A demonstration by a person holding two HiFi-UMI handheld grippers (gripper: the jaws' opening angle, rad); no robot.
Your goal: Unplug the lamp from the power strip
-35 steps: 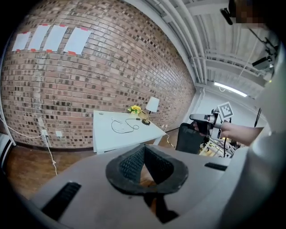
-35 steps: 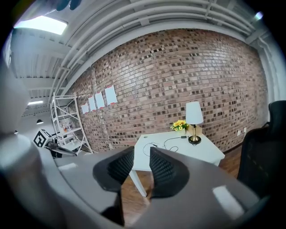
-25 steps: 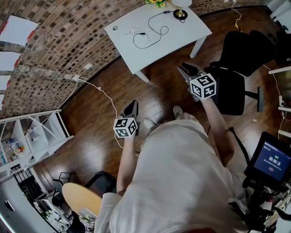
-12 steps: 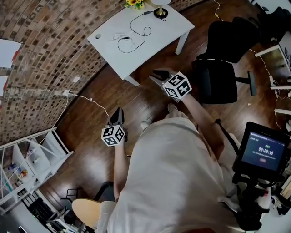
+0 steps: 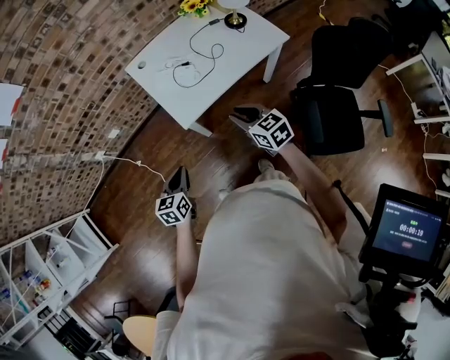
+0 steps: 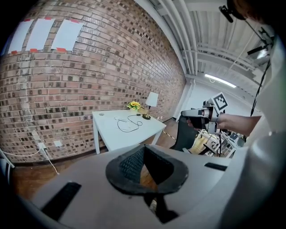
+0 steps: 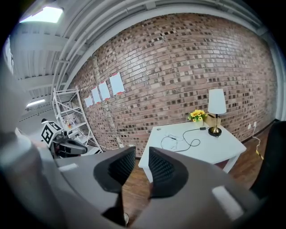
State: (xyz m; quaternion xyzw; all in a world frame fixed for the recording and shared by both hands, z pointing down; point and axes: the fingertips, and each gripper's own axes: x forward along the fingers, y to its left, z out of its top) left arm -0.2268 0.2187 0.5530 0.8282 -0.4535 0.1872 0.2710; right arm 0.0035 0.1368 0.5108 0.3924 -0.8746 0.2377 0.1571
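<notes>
Since both tools hang well apart from the worktop, the left tool pressed together and empty, the right tool part spread, its jaws just closing on nothing, a hasty yank on the looped cord could topple the lamp. It stands upright at the far corner, long axis vertical.

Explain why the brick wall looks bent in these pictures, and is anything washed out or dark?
Head view: the wide lens bows the brick wall into an arc, though the white table looks crisp. Left gripper view: black corners ring the picture, and the ceiling light glares white. Right gripper view: the wall curves again; the lamp is sharp.
</notes>
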